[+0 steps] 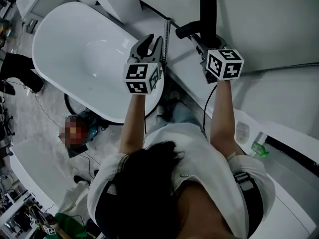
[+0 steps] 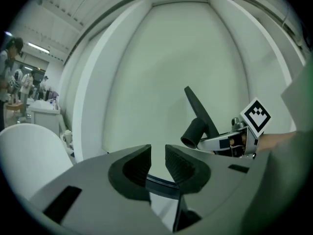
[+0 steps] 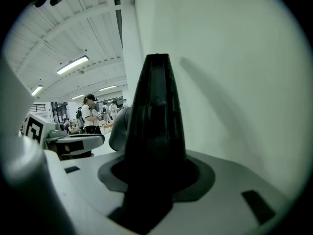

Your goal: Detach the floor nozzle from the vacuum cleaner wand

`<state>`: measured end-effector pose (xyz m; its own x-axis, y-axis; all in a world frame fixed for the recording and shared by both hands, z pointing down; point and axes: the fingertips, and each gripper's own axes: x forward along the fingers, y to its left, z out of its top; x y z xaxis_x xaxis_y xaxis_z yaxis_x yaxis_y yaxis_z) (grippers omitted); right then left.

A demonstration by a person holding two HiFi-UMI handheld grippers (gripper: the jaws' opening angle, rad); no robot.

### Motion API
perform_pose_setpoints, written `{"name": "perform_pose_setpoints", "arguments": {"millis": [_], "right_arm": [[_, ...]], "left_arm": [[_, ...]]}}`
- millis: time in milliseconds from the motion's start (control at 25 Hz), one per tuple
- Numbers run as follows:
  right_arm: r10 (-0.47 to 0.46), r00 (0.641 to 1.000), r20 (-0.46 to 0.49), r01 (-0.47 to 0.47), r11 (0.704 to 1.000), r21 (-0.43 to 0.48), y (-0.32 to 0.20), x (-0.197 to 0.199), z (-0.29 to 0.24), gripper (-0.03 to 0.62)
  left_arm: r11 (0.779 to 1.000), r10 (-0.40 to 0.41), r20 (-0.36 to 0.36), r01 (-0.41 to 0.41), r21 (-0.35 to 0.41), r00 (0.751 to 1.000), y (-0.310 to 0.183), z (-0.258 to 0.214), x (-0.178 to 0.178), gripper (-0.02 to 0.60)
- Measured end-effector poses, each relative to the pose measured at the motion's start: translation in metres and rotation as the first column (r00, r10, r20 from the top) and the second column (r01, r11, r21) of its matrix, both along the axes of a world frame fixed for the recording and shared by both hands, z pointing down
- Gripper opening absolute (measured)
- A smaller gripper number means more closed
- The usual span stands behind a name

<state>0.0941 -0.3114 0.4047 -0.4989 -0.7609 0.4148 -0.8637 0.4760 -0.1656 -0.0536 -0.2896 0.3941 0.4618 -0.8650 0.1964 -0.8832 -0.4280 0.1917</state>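
Note:
The black floor nozzle (image 1: pixel 208 9) stands out past my right gripper (image 1: pixel 202 39), its round neck socket (image 1: pixel 185 30) pointing left. In the right gripper view the nozzle (image 3: pixel 156 111) fills the middle as a dark tapered shape, and my right gripper (image 3: pixel 156 173) is shut on its base. From the left gripper view, the nozzle (image 2: pixel 198 114) and its socket (image 2: pixel 192 134) hang free to the right. My left gripper (image 1: pixel 153 38) is raised over the tub rim beside a thin metal rod (image 1: pixel 167 39), apparently the wand. Its jaws (image 2: pixel 158 153) stand a narrow gap apart with nothing between them.
A large white bathtub (image 1: pixel 55 49) lies to the left, below the left gripper. White wall panels rise ahead and to the right. A green bottle (image 1: pixel 259 148) sits on the white ledge at right. Cables run over the floor by the tub. People (image 3: pixel 90 116) stand far off.

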Motion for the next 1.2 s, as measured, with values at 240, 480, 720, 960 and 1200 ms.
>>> {"name": "perform_pose_setpoints", "arguments": {"millis": [240, 480, 720, 960, 1200], "right_arm": [[-0.001, 1.000, 0.001, 0.001, 1.000, 0.018, 0.021, -0.014, -0.002, 0.204], [-0.022, 1.000, -0.013, 0.022, 0.999, 0.030, 0.045, -0.030, 0.002, 0.204], [0.016, 1.000, -0.021, -0.015, 0.997, 0.070, 0.065, -0.033, 0.002, 0.204], [0.089, 0.996, -0.022, -0.086, 0.989, 0.125, 0.084, -0.030, -0.001, 0.204], [0.101, 0.995, -0.026, -0.096, 0.983, 0.159, 0.106, -0.040, 0.002, 0.204]], "left_arm": [[0.999, -0.042, 0.008, 0.042, 0.009, 0.999, 0.027, -0.016, -0.011, 0.036], [0.999, -0.037, -0.003, 0.037, -0.003, 0.999, 0.046, -0.022, -0.009, 0.006], [0.999, -0.043, 0.036, 0.044, -0.022, 0.998, 0.062, -0.021, -0.008, 0.005], [0.995, -0.080, 0.038, 0.083, -0.059, 0.996, 0.082, -0.012, -0.014, 0.003], [0.991, -0.105, 0.026, 0.107, -0.083, 0.994, 0.098, -0.004, -0.019, 0.003]]}}
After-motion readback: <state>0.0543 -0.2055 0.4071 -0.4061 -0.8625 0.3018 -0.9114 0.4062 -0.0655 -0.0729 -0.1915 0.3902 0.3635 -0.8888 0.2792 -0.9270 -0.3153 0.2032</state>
